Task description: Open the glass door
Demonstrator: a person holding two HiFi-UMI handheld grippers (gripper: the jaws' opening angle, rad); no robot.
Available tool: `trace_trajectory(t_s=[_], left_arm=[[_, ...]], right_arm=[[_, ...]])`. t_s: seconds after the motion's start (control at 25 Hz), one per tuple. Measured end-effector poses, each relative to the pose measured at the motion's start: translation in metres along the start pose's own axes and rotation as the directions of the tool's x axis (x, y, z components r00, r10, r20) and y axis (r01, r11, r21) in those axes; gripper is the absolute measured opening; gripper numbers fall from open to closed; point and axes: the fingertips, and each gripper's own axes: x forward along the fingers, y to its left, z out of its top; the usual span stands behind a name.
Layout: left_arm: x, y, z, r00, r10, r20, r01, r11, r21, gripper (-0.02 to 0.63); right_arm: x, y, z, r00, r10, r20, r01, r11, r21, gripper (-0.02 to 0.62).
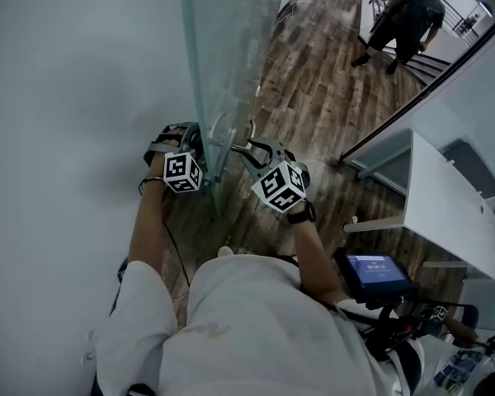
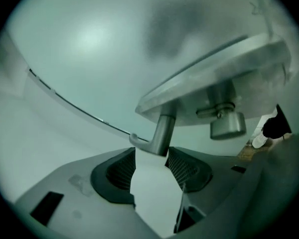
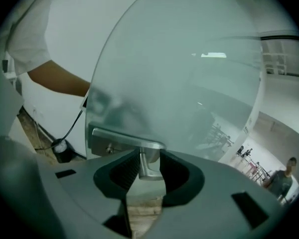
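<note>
- Left gripper (image 2: 154, 156): fingers clamped on the left handle (image 2: 162, 128), on its side of the door (image 1: 231, 48).
- Right gripper (image 3: 149, 171): fingers apart, with the right handle (image 3: 129, 142) sitting between them. No squeeze that I can see.
- The door stands edge-on between the two grippers, wall (image 1: 66, 97) on the left, floor (image 1: 313, 97) on the right.
- My guess is it's already partway open. What's left is swinging it wider.
- Way off, a person (image 1: 408, 15) stands.
</note>
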Motion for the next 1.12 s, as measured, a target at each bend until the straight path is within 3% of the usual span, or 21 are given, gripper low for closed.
trace_trajectory(t_s=[0.16,0.28,0.36,0.52,0.6,0.72,0.8,0.96,1.04,1.12], left_arm=[[-0.038,0.007,-0.045,0.997,0.032,-0.064,-0.04,0.99,-0.133,0.202],[-0.079,0.01,-0.07,0.992,0.091,-0.083,-0.112,0.945,-0.309,0.202],[-0.092,0.007,-0.102,0.986,0.141,-0.088,-0.166,0.877,-0.451,0.202],[-0.123,0.008,-0.15,0.96,0.266,-0.086,-0.246,0.659,-0.711,0.199],[-0.15,0.014,-0.157,0.939,0.329,-0.099,-0.28,0.568,-0.774,0.186],[-0.184,0.018,-0.164,0.903,0.407,-0.135,-0.329,0.457,-0.826,0.167],[-0.201,0.015,-0.172,0.878,0.445,-0.178,-0.37,0.394,-0.841,0.158],[-0.225,0.005,-0.183,0.831,0.486,-0.271,-0.448,0.296,-0.844,0.121],[-0.234,0.001,-0.18,0.819,0.494,-0.292,-0.458,0.256,-0.852,0.08],[-0.242,-0.004,-0.176,0.813,0.5,-0.298,-0.457,0.232,-0.859,0.052]], right_arm=[[0.028,0.017,0.002,0.995,0.024,-0.1,-0.032,0.996,-0.08,0.106],[0.039,0.027,0.013,0.991,0.048,-0.126,-0.059,0.994,-0.091,0.104],[0.068,0.033,0.015,0.988,0.063,-0.145,-0.079,0.991,-0.111,0.101],[0.118,0.039,0.024,0.986,0.093,-0.14,-0.106,0.99,-0.09,0.098],[0.128,0.043,0.036,0.99,0.102,-0.099,-0.109,0.992,-0.069,0.098],[0.145,0.049,0.054,0.993,0.114,-0.042,-0.116,0.992,-0.047,0.098],[0.157,0.051,0.066,0.993,0.117,-0.004,-0.117,0.993,-0.031,0.098],[0.182,0.051,0.083,0.991,0.127,0.048,-0.127,0.992,0.008,0.1],[0.194,0.05,0.092,0.989,0.136,0.065,-0.138,0.99,0.029,0.1],[0.207,0.05,0.102,0.988,0.136,0.074,-0.139,0.99,0.039,0.1]])
